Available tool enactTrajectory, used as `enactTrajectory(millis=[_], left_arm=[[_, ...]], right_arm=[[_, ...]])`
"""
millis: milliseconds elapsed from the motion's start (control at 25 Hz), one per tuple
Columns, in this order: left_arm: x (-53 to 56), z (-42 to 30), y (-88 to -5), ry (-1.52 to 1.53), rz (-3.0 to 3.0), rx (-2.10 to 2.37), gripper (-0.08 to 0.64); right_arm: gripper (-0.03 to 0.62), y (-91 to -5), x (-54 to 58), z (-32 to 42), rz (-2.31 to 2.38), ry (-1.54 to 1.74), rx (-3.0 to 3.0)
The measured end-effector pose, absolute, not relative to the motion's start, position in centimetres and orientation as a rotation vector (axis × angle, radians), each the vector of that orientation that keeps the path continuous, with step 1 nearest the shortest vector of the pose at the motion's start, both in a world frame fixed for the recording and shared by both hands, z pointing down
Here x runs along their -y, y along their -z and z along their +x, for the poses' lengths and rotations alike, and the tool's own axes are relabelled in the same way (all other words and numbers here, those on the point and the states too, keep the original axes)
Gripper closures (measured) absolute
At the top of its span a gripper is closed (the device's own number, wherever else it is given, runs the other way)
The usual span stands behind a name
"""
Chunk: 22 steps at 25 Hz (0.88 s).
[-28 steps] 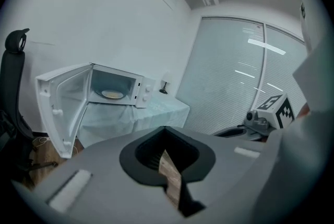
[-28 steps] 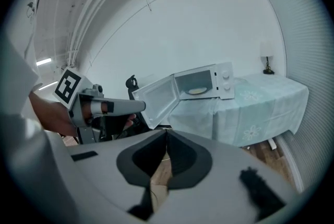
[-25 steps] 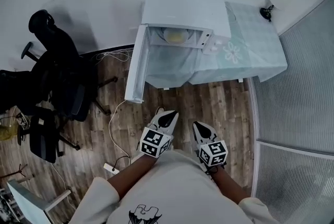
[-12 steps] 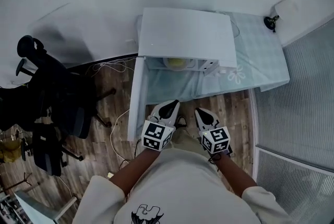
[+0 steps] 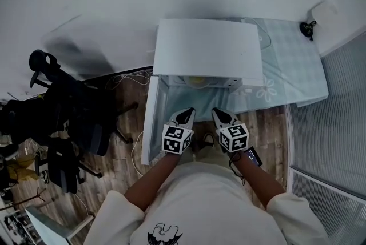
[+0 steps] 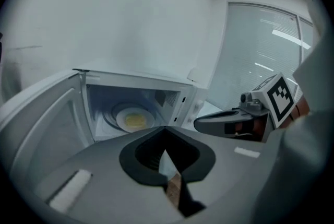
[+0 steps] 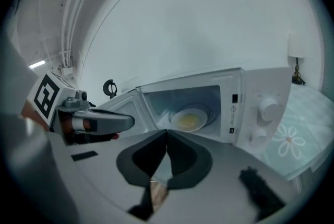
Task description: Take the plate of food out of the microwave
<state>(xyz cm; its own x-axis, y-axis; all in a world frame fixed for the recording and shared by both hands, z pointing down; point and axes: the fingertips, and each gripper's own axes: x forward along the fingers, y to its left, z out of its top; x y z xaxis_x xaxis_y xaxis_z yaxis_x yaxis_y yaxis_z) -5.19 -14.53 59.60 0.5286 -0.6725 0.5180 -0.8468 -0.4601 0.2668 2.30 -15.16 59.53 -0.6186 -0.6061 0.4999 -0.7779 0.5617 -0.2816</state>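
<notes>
Microwave (image 5: pixel 206 47) stands open straight ahead of both my claws, its door (image 5: pixel 150 118) swung out to the left of the left claw (image 5: pixel 185 115). Inside the cavity, ahead of the tips, the plate (image 7: pixel 189 118) sits on the turntable: round, white, with a yellow patch of food (image 7: pixel 188 121) in its middle. I see nothing else in there. Left claw is pressed together, tips meeting, nothing pinched. Right claw (image 5: pixel 221 116) is the same, closed and empty, just beside the left. Control panel (image 7: pixel 261 113) is right of the plate, with two round dials; the small dark print by the cavity is too small to read. Black-and-white square markers on both claw cubes. Flower-print cloth (image 7: pixel 292 139) lies under the microwave, off the right claw's right.
</notes>
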Motion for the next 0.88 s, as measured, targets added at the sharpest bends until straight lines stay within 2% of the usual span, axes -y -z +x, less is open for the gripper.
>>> enactTrajectory(millis=[240, 560, 720, 760, 800, 880], left_arm=[[18.9, -5.3, -64.1, -0.549, 2.201, 1.228, 0.555], [22.3, -6.7, -70.2, -0.734, 2.102, 1.249, 0.555], [22.3, -7.9, -71.5, -0.724, 2.017, 1.287, 0.555], [22.3, -7.9, -71.5, -0.719, 2.019, 1.289, 0.555], [22.4, -7.8, -71.4, -0.717, 2.028, 1.286, 0.555], [22.5, -7.6, -71.2, -0.706, 2.037, 1.282, 0.555]], right_arm=[[0.578, -64.4, 19.7, 1.8, 1.150, -0.747, 2.368], [0.578, -69.6, 24.1, 1.8, 1.226, -0.932, 2.258], [0.577, -71.1, 24.9, 1.1, 1.227, -1.090, 2.287], [0.559, -71.2, 25.2, 1.2, 1.242, -1.147, 2.302], [0.510, -71.3, 25.5, 1.2, 1.264, -1.207, 2.317], [0.488, -71.7, 25.9, 1.4, 1.311, -1.333, 2.332]])
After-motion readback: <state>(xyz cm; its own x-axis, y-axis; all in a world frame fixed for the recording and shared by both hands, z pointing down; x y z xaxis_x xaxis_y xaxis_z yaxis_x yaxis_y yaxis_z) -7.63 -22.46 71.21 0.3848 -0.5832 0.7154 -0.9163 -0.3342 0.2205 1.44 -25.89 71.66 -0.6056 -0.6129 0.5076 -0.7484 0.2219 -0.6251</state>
